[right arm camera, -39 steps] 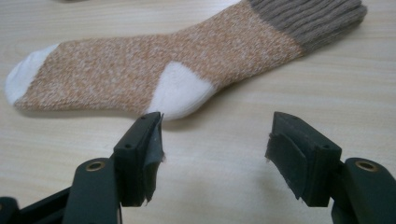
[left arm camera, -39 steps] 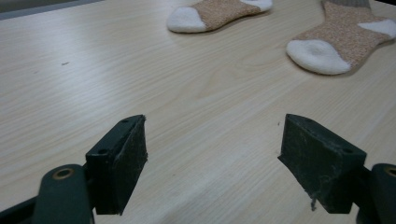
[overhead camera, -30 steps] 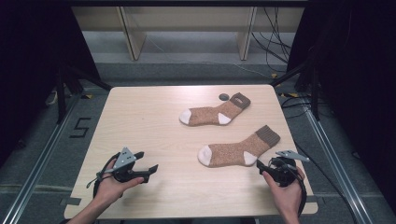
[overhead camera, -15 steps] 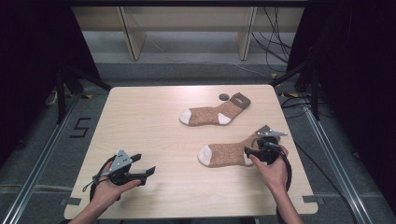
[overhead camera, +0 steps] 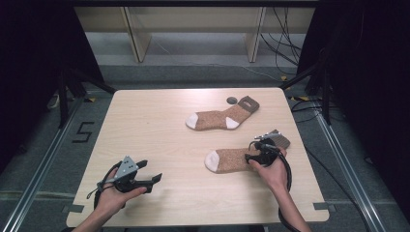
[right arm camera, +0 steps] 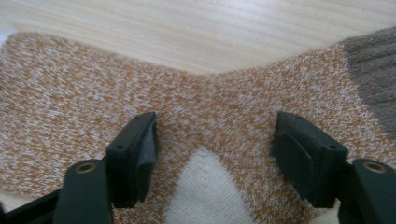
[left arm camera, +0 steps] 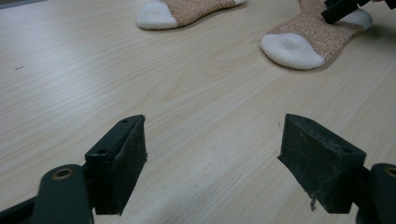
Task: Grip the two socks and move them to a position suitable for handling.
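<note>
Two brown-and-white knitted socks lie flat on the pale rectangular wooden table [overhead camera: 159,125], well apart from each other. The far sock [overhead camera: 220,117] rests toward the table's back edge, with its dark brown cuff pointing right and just beside a small dark round disc [overhead camera: 232,100]. The near sock [overhead camera: 229,158] lies toward the right front, white toe pointing left. The right gripper [overhead camera: 252,153] hovers directly over the near sock at its heel; in the right gripper view its jaws stand wide apart, one on each side of the white heel patch [right arm camera: 208,191], gripping nothing. Whether the jaw tips touch the fabric cannot be told. The left gripper [overhead camera: 153,180] is held low at the table's left front, well clear of both socks, its jaws wide apart over bare wood.
</note>
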Motion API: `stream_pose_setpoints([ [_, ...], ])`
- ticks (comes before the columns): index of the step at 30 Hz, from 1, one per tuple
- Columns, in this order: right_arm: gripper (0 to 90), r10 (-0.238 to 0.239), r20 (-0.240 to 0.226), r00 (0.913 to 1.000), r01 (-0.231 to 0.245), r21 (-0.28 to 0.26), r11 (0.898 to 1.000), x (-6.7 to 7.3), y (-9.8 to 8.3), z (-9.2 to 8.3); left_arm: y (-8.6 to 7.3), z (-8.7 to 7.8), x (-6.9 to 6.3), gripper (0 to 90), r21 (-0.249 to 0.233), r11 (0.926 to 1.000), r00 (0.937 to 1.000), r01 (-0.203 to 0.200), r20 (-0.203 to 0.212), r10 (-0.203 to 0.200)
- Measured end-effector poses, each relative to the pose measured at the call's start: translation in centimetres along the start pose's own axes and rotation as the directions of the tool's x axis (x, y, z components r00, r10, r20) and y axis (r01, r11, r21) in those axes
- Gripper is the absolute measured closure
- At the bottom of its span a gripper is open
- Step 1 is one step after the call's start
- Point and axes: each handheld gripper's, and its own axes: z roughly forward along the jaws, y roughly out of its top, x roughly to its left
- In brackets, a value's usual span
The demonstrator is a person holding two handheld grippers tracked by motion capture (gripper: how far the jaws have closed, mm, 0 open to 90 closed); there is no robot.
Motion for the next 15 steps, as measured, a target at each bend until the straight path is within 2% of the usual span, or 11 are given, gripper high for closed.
stream_pose_setpoints([
  [2,40.9,-0.010,0.008,0.9999,0.010,0.014,1.000,0.10,0.23,0.04,-0.01,0.04,-0.03,21.7,0.000,1.0000,1.0000,0.002,0.002,-0.002],
  [3,40.9,-0.010,0.008,0.9999,0.010,0.014,1.000,0.10,0.23,0.04,-0.01,0.05,-0.05,21.7,0.000,1.0000,1.0000,0.002,0.003,-0.002],
  [4,48.1,-0.009,0.009,0.9999,0.008,0.019,1.000,0.13,0.33,0.01,-0.02,0.09,-0.04,21.7,-0.003,1.0000,1.0000,0.002,0.006,-0.002],
  [5,51.7,-0.011,0.006,0.9999,0.011,0.016,1.000,0.15,0.35,0.00,-0.05,0.14,-0.01,21.7,-0.002,1.0000,1.0000,-0.003,0.009,0.003],
  [6,51.7,-0.011,0.006,0.9999,0.011,0.016,1.000,0.15,0.35,0.00,-0.05,0.14,-0.01,21.7,-0.002,1.0000,1.0000,-0.003,0.009,0.003],
  [7,58.6,0.000,0.003,1.0000,0.000,0.015,1.000,0.34,0.42,0.03,-0.07,0.16,0.00,21.8,-0.001,1.0000,1.0000,-0.005,0.008,0.005],
  [8,58.6,0.000,0.003,1.0000,0.000,0.015,1.000,0.34,0.42,0.03,-0.08,0.17,0.00,21.8,0.000,1.0000,0.9999,-0.008,0.008,0.008],
  [9,66.4,-0.007,0.005,1.0000,0.007,0.023,1.000,0.43,0.55,-0.03,-0.09,0.16,-0.03,21.7,0.001,0.9999,0.9999,-0.010,0.004,0.010],
  [15,74.7,-0.004,-0.001,1.0000,0.004,0.040,0.999,0.70,0.91,0.03,-0.02,0.15,-0.10,21.9,-0.005,0.9999,0.9999,-0.010,0.008,0.010],
])
